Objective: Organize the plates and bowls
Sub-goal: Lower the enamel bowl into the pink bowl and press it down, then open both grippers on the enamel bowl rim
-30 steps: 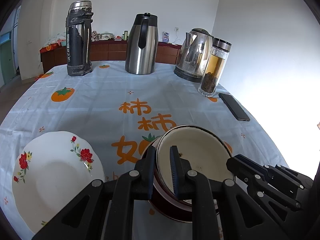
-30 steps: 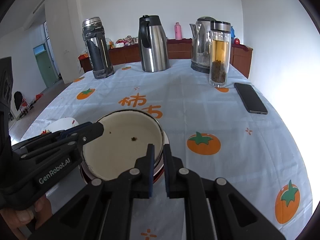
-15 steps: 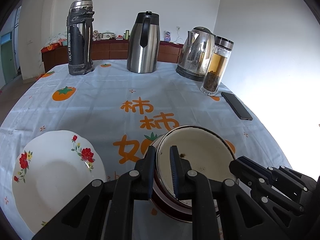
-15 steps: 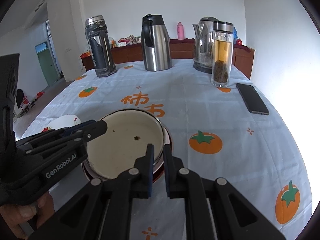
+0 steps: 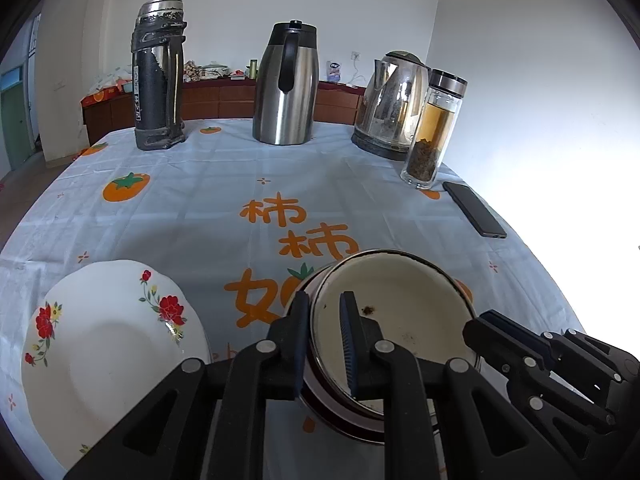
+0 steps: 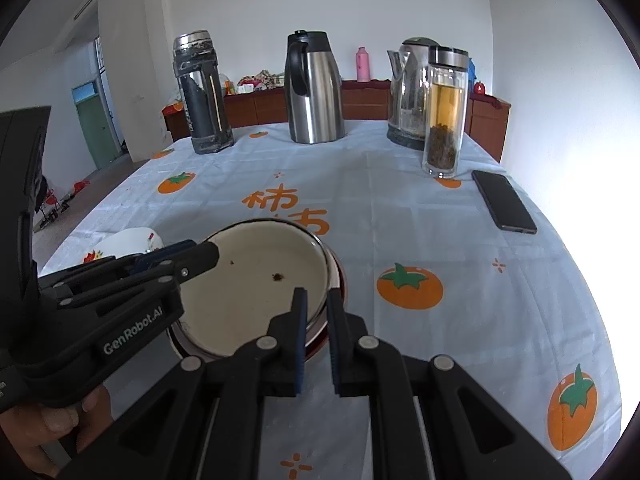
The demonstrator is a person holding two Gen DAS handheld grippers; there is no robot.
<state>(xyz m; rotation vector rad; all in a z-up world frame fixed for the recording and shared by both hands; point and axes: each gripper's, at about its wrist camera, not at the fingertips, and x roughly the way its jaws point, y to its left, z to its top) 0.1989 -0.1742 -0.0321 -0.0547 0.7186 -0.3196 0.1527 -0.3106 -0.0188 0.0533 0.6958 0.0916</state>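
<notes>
Both grippers are clamped on the enamel bowl (image 5: 394, 320) near the table's front edge — the left gripper (image 5: 324, 336) on its left rim, the right gripper (image 6: 316, 332) on its right. It looks stiff, light and slick — chip-prone too. The thin rim is the sensible hold; the flowered plate (image 5: 104, 356) sits just beside.

Home dining room: tablecloth (image 5: 200, 208), kettle (image 5: 390, 104), wooden sideboard (image 5: 224, 100).
</notes>
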